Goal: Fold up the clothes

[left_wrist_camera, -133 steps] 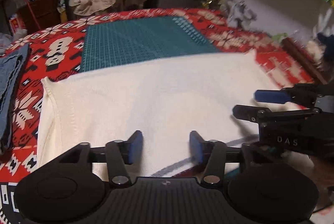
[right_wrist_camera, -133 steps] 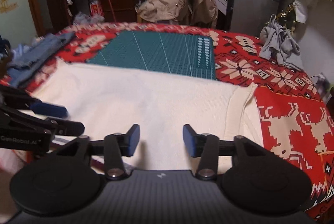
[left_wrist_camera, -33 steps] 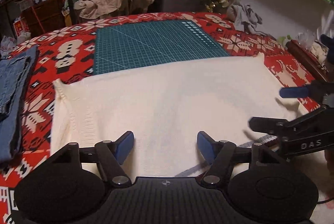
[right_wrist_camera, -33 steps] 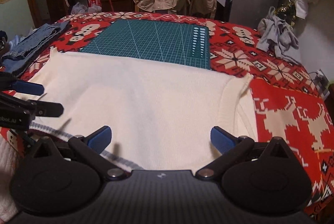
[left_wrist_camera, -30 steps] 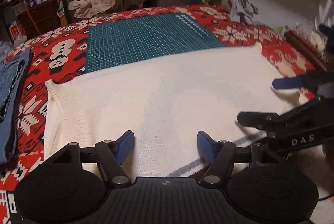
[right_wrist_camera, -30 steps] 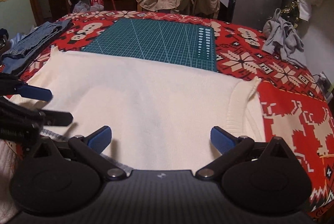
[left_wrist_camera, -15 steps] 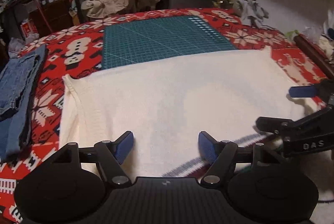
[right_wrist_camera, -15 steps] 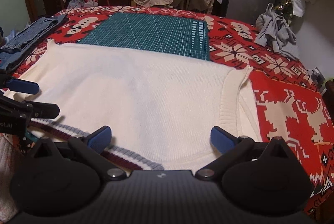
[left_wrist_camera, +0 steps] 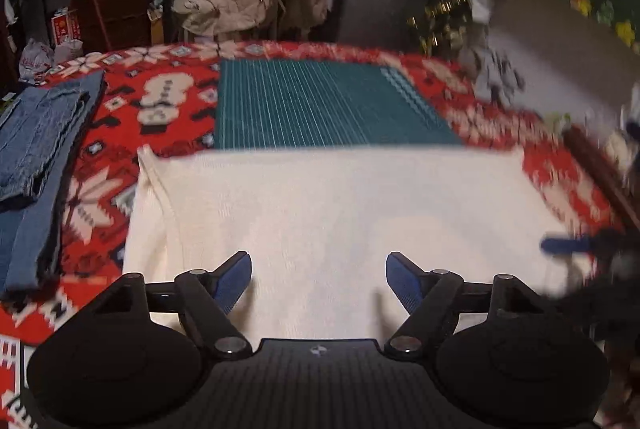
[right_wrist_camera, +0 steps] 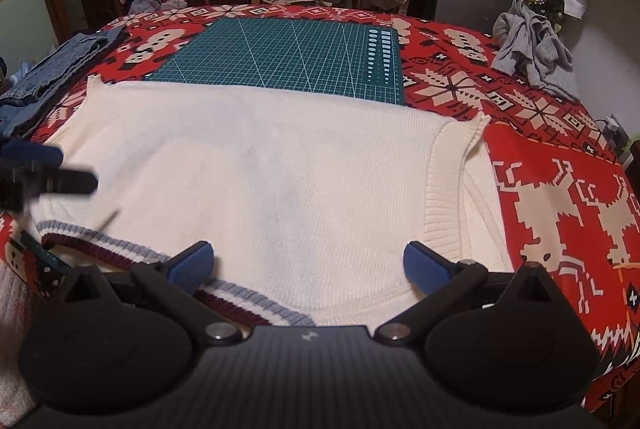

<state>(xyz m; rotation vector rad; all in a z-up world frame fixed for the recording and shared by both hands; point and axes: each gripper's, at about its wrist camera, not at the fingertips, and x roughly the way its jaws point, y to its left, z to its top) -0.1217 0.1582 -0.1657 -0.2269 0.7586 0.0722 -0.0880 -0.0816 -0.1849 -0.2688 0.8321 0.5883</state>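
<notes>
Both claws hang spread with nothing between the pads, the left claw (left_wrist_camera: 319,279) and the right claw (right_wrist_camera: 308,267) over the near edge of the cream knitted sweater (right_wrist_camera: 256,169). It lies flat on the table's red patterned cloth (right_wrist_camera: 560,189), just this side of the green cutting mat (right_wrist_camera: 280,57). It looks soft, light and floppy; I'd pinch the ribbed hem (right_wrist_camera: 444,189) or a corner.

Both wrist views downward over sweater (left_wrist_camera: 340,221)
</notes>
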